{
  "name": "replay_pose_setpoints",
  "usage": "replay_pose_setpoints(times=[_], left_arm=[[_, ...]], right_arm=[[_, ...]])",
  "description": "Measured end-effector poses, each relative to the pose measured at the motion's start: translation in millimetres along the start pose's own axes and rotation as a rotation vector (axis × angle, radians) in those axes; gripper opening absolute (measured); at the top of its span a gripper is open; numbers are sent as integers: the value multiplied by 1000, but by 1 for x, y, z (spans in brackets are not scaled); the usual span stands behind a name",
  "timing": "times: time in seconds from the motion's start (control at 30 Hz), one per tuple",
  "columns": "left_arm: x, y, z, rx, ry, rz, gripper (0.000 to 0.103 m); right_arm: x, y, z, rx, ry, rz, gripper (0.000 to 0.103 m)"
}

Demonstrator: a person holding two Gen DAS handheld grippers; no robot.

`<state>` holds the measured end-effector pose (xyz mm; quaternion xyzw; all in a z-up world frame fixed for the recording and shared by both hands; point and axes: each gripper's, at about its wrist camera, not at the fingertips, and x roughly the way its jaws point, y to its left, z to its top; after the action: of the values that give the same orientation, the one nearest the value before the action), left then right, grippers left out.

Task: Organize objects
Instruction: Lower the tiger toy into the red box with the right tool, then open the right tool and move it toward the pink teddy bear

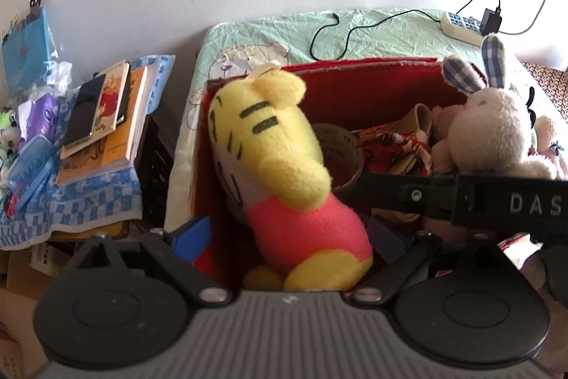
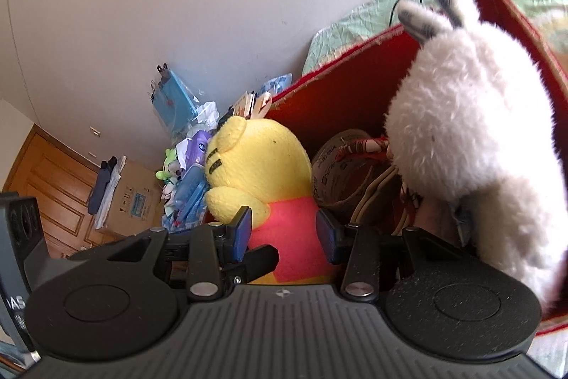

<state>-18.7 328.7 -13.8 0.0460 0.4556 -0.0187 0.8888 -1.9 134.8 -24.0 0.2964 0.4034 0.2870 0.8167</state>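
Inside the red box (image 1: 372, 87), over on its left side, sits the yellow tiger plush (image 1: 284, 166) in a pink shirt, leaning a bit with its head up near the box's left wall. The left gripper (image 1: 287, 237) has its blue-padded fingers (image 1: 190, 233) spread wide on either side of the plush's lower body, and there's a clear gap on both sides, so it isn't squeezing anything.

From the right wrist view, the right gripper (image 2: 284, 231) is also around the same tiger plush (image 2: 262, 173), its blue pads (image 2: 243, 229) close against the pink shirt. They look like they're touching the fabric, but I honestly can't tell if it's a real grip or just resting there. In the left view, the right gripper's black arm crosses over the box from the right.

A white bunny plush (image 1: 493, 134) with checked ears is propped in the right side of the box, ears sticking up past the rim. Between the two plushies there's a roll of tape (image 1: 340, 148) and some red-patterned fabric stuff (image 1: 390, 141) piled in the bottom.

The box sits on a green sheet (image 1: 372, 31), with a white power strip (image 1: 461, 27) and a black cable behind it. Left of the bed, a stack of books (image 1: 106, 119) rests on a blue checked towel (image 1: 88, 201).
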Motion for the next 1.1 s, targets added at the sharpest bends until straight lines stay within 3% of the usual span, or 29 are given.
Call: replay_pose_setpoints(times=[0.47, 1.1], left_arm=[[-10, -18, 0, 19, -8, 64, 96], [-50, -71, -16, -113, -4, 254, 100]], right_arm=[[-26, 4, -2, -73, -102, -53, 45], [-64, -9, 3, -163, 28, 98, 45]])
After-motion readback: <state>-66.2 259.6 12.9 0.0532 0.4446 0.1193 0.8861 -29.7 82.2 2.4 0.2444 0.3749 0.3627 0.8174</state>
